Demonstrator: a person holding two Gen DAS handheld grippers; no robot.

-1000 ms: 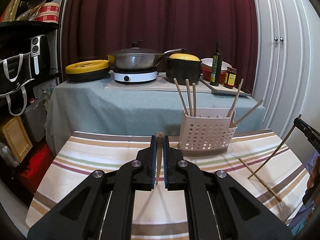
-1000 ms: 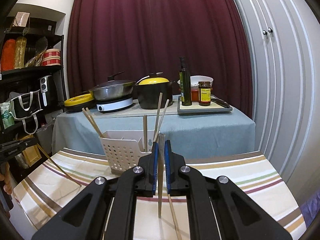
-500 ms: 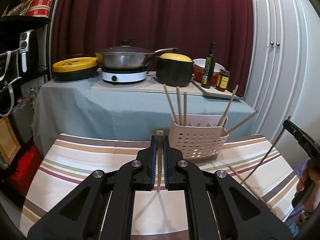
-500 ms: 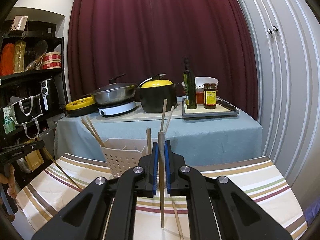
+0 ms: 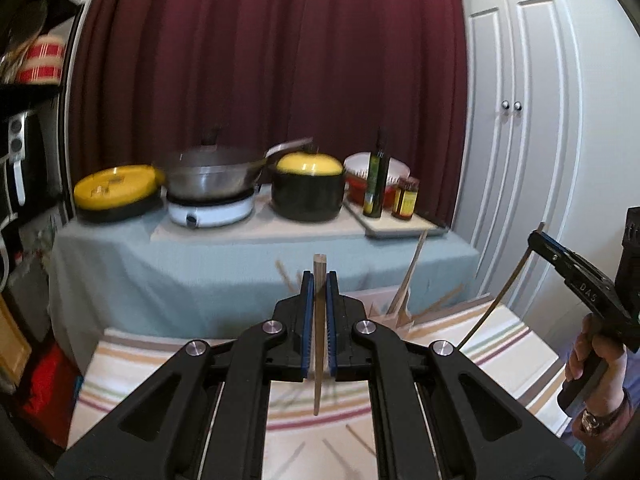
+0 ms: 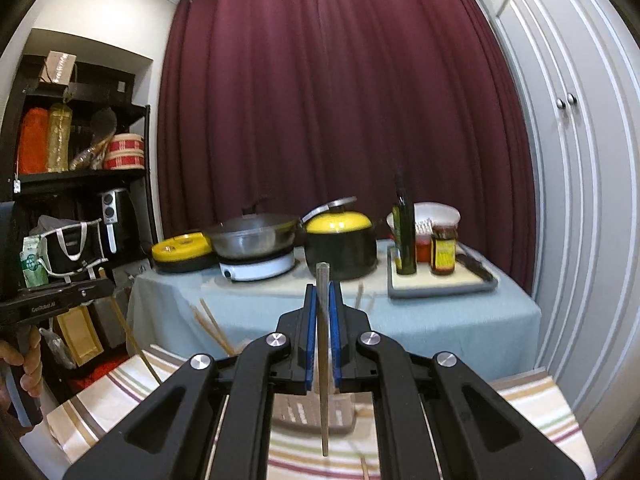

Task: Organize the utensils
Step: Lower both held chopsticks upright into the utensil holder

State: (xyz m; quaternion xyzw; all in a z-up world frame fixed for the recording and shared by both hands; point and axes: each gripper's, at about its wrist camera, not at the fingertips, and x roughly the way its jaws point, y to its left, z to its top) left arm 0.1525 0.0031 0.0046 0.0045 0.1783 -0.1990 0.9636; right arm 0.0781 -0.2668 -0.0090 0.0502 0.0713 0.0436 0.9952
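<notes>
Both grippers, left (image 5: 319, 284) and right (image 6: 322, 296), pinch an upright chopstick (image 6: 323, 360), with the white basket (image 6: 312, 412) low in the frame behind the right fingers.

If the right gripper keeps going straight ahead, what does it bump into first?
Probably the white utensil basket just below the right gripper; beyond it stands the blue-covered table. Depth is hard to judge.

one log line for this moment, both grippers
left gripper: shut on chopstick | right gripper: shut on chopstick | both raised above striped tablecloth | utensil holder: below right gripper
</notes>
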